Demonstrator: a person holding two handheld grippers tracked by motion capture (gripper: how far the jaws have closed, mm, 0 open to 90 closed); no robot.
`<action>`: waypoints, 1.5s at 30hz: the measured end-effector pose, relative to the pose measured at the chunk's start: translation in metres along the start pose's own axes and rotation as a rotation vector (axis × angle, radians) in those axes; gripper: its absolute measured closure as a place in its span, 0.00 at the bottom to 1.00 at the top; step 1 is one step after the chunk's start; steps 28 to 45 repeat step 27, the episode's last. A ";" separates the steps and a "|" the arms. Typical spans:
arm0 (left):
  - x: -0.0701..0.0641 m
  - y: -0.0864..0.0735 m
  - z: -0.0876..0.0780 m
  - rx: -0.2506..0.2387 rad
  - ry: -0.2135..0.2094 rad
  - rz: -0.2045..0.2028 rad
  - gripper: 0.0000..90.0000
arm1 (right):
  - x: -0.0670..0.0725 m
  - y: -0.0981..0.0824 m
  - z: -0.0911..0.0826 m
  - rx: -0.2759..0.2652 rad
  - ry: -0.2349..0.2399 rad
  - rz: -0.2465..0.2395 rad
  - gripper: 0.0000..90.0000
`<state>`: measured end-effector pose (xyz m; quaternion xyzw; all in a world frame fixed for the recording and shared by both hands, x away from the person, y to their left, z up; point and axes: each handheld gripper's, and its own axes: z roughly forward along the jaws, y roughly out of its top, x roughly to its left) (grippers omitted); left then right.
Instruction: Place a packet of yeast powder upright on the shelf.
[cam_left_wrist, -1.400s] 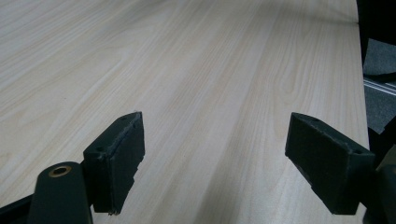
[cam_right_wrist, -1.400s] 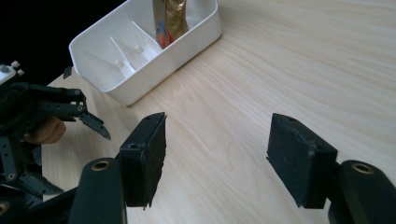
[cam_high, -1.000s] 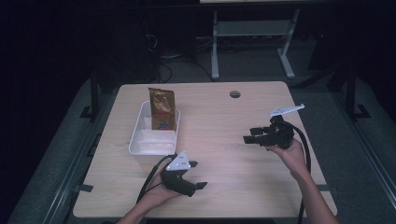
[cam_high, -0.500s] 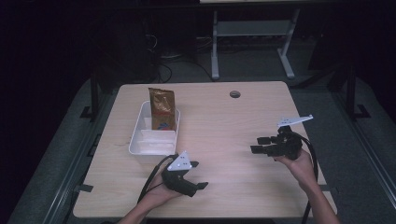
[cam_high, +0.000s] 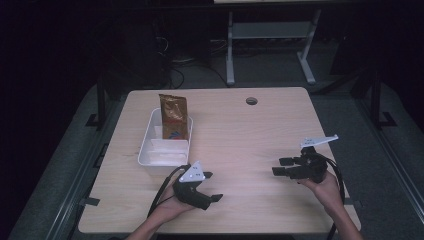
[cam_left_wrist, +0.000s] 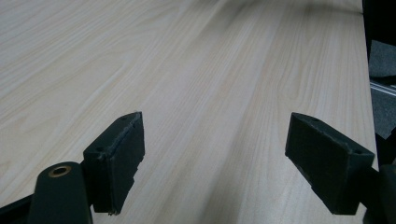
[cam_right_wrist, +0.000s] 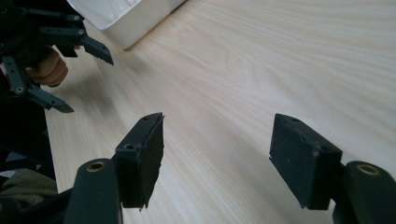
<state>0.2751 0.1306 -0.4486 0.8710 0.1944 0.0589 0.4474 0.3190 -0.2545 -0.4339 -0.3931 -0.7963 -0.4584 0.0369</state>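
Observation:
A white tray (cam_high: 148, 151) sits on the left half of the wooden table (cam_high: 240, 130). A brown foil packet (cam_high: 174, 117) stands upright in its far end. Near the table's front edge, just right of the tray's near corner, my left gripper (cam_high: 214, 186) rests open and points right. In its own view the pads (cam_left_wrist: 119, 158) stand wide apart over bare wood. At the front right, my right gripper (cam_high: 279, 166) points left and is open with nothing between its pads (cam_right_wrist: 144, 154). The right gripper view also shows the left gripper (cam_right_wrist: 91, 86) and the tray's corner (cam_right_wrist: 126, 18).
A round cable hole (cam_high: 251, 101) lies near the table's far edge. A white metal stand (cam_high: 270, 45) is on the dark floor behind the table. Bare wood stretches between the two grippers.
The right gripper has come toward the person and sunk lower, from mid-right of the table to its front right. The left gripper, tray and packet have not moved.

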 end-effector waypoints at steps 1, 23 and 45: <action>0.000 0.000 0.000 0.001 -0.001 0.000 0.22 | 0.001 -0.002 0.000 0.001 0.000 0.002 0.38; -0.002 -0.003 0.003 0.019 0.007 0.019 0.22 | 0.021 -0.026 0.008 0.007 -0.032 -0.046 0.35; -0.001 -0.004 0.003 0.021 0.007 0.017 0.22 | 0.022 -0.027 0.010 0.012 -0.035 -0.052 0.35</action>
